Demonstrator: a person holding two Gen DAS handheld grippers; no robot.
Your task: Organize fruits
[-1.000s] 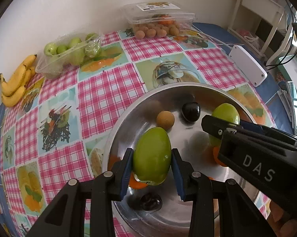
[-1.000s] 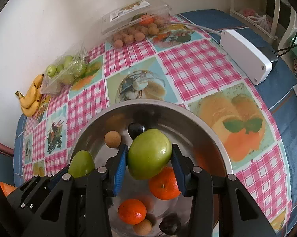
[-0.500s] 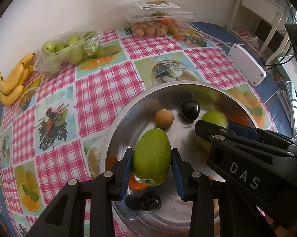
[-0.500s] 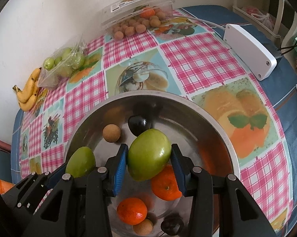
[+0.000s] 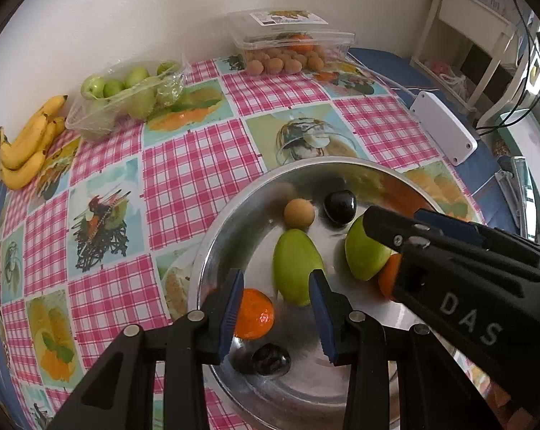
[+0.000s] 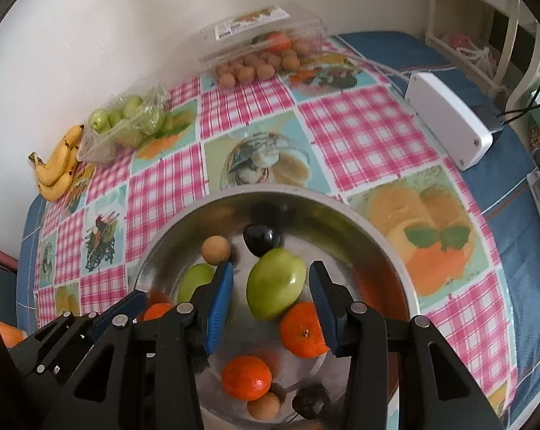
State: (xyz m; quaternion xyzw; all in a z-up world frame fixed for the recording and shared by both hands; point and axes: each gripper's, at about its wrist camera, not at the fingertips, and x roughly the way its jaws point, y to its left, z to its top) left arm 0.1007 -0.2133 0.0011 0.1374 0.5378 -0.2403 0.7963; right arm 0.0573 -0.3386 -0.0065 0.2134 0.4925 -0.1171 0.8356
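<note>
Closest to the left wrist camera, the left hand-held gripper [image 5: 276,276] is seen with its blue pads a little way apart and nothing pinched between them. An oval green fruit [image 5: 297,268] is lying in the steel bowl [image 5: 234,222] just past the fingertips. It is hard up against the right-hand pad, but a clear gap is left on the other side, where a mandarin [image 5: 252,313] shows through. A dark plum-ish fruit [image 5: 270,360] is sat lower down, under the pads.

Same story on the other side: the right hand-held gripper [image 6: 271,267] is held partly open and grips nothing. A rounder green fruit [image 6: 275,283] is framed between its pads, closer to the right-hand one. Whether that pad is actually touched can't be told. The fruit is resting in the bowl against a second mandarin [image 6: 304,329].

Further into the bowl, a tan round fruit [image 5: 298,214] and a shiny dark fruit [image 5: 340,205] are parked side by side.

Beyond the rim, the table [image 5: 198,165] is covered in a pink check cloth with fruit prints. A white box [image 5: 444,127] is at its right edge. Along the wall, a clear clamshell of tan fruits [image 5: 291,41], a plastic tray of small green fruits [image 5: 123,96] and a bunch of bananas [image 5: 29,147] are lined up.
</note>
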